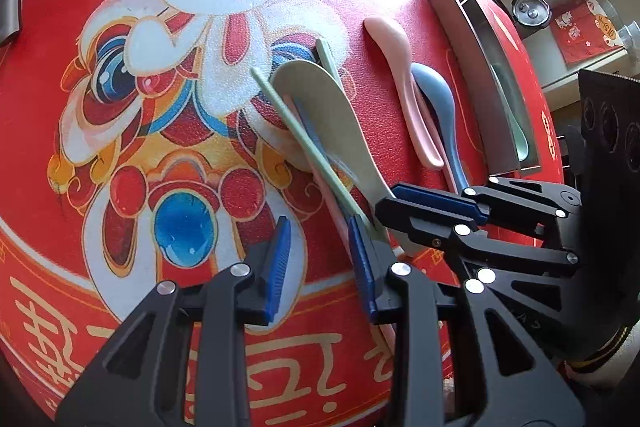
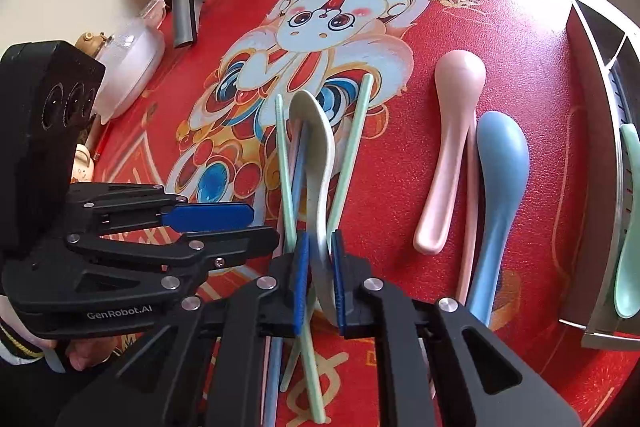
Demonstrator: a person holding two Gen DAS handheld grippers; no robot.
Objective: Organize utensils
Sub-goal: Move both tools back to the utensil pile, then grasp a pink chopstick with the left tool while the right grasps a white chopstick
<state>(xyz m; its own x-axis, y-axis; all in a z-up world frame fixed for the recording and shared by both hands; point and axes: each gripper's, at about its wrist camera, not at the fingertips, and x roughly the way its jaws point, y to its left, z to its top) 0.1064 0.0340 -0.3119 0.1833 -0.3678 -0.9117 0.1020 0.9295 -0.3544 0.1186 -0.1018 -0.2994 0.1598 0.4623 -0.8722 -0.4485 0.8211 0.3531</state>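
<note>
Right claw (image 2: 319,269) pinched the beige spoon (image 2: 316,155); left claw (image 1: 320,259) gaped. Pink spoon (image 2: 448,147) and blue spoon (image 2: 500,187) lay at three o'clock, two green chopsticks (image 2: 352,147) flanking.

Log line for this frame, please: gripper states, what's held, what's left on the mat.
right gripper: shut on beige spoon | left gripper: open, empty | on mat: chopsticks, pink spoon, blue spoon | tray: green spoon

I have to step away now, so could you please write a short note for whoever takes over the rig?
Right gripper: shut on the beige spoon, tilted over the chopsticks.
Left gripper: open, holding nothing, beside that pile.
Done: one green spoon lies in the metal organizer tray.
Left: beige spoon, pink spoon, blue spoon and chopsticks are on the red mat.
</note>
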